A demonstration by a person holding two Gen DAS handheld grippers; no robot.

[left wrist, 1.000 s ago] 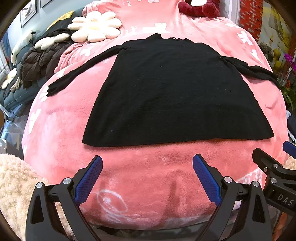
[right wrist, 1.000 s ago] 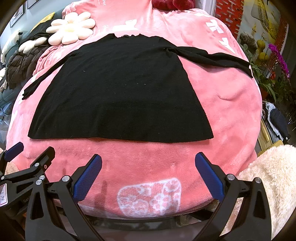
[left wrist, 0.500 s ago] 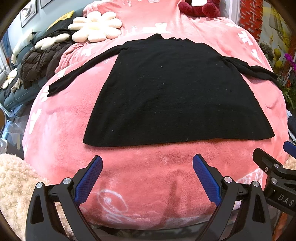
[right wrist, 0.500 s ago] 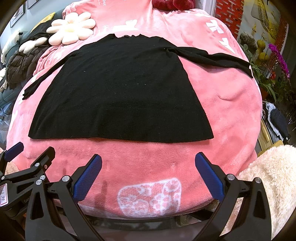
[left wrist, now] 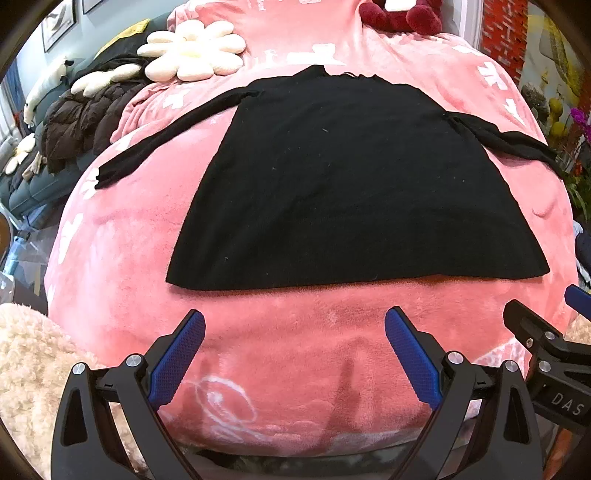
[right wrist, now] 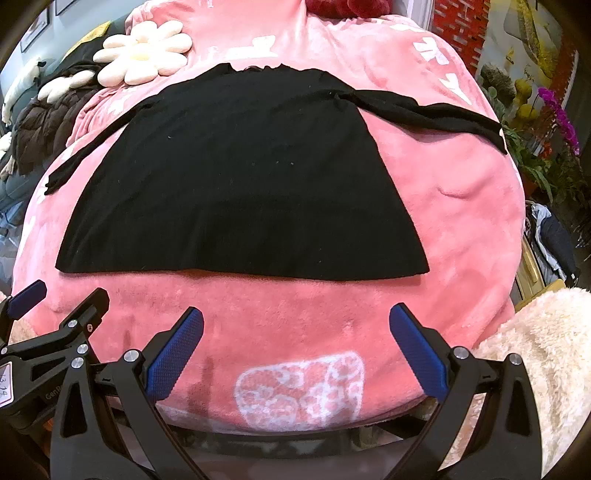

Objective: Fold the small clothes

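Observation:
A black long-sleeved top (left wrist: 351, 184) lies flat on a pink plush blanket (left wrist: 122, 251), hem toward me, both sleeves spread out to the sides. It also shows in the right wrist view (right wrist: 240, 184). My left gripper (left wrist: 293, 328) is open and empty, hovering just short of the hem. My right gripper (right wrist: 295, 326) is open and empty, also just short of the hem. The right gripper shows at the right edge of the left wrist view (left wrist: 543, 339), and the left gripper at the left edge of the right wrist view (right wrist: 55, 314).
A white flower cushion (left wrist: 192, 50) and a dark red plush toy (left wrist: 399, 16) lie at the far end. A dark puffer jacket (left wrist: 81, 122) lies on the sofa at left. Cream fleece (right wrist: 535, 350) lies beside the blanket. Plants (right wrist: 546, 122) stand at right.

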